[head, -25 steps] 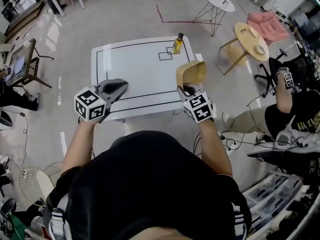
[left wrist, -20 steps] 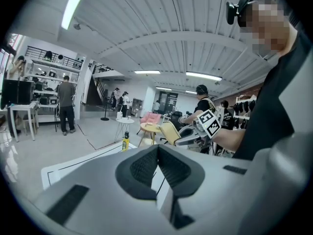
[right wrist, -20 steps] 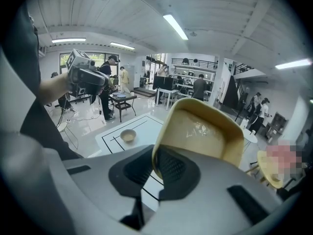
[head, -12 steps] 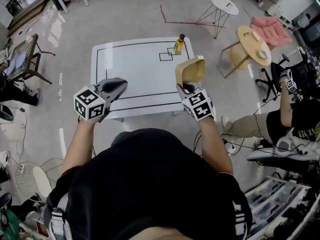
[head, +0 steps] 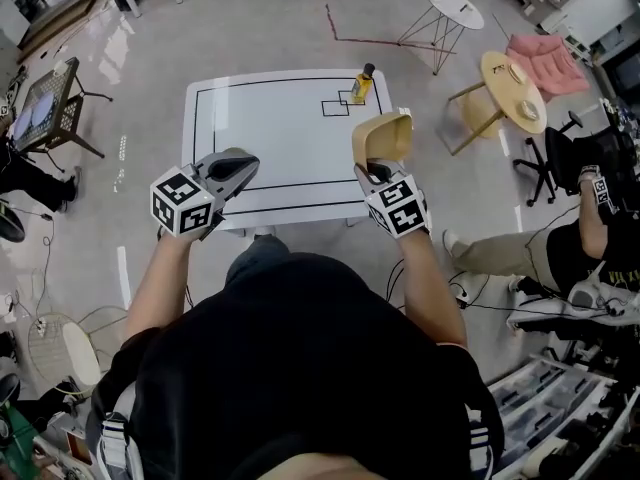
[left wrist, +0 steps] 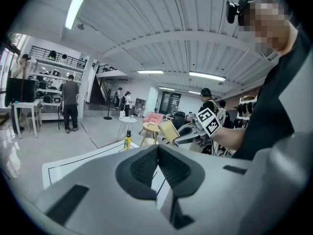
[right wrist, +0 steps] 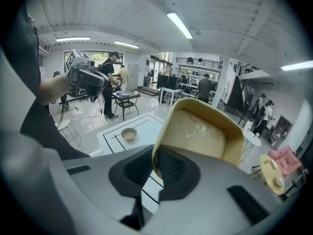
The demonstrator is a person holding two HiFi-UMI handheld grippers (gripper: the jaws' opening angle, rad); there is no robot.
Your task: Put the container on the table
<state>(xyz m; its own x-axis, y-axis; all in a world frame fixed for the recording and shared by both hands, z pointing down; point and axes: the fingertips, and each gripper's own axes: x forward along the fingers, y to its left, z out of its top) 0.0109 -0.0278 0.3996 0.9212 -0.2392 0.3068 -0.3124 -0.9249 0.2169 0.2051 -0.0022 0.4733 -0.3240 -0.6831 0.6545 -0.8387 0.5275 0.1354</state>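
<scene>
Head view, item one: tan, round-cornered plastic container [head: 383,138]; carried in the air above the near right part of the white rectangular worktop with a black outline [head: 270,138]; not yet set down.

Right tool [head: 376,173]: clamped on the near wall of the container, one jaw inside and one outside; a grip on the rim leaves the base free, which judged from here suits lowering it flat; container tipped on edge, open side turned toward the person, so it needs levelling before release.

Right gripper view: right tool [right wrist: 156,166] closed over the container [right wrist: 200,131] wall; inside looks bare, with a glossy patch; a small tan bowl [right wrist: 129,133] sits on the worktop [right wrist: 146,124] beyond, not seen from the head.

Left tool [head: 240,166]: jaws together, nothing between them; held level at the near left of the worktop, well apart from the container; judged idle, kept out of the way.

Left gripper view: left tool [left wrist: 157,155] pressed shut and empty; yellow bottle with a dark cap [left wrist: 127,140] upright beyond.

Yellow bottle with a dark cap [head: 362,83]: far right of the worktop, beside a small black square; well apart from the container, leaving open space to set it down.

Against the second before: both tools and the container hold nearly the same place and tilt; no lowering shown; only the view has shifted slightly, the worktop's near edge sitting a little higher in the picture.
</scene>
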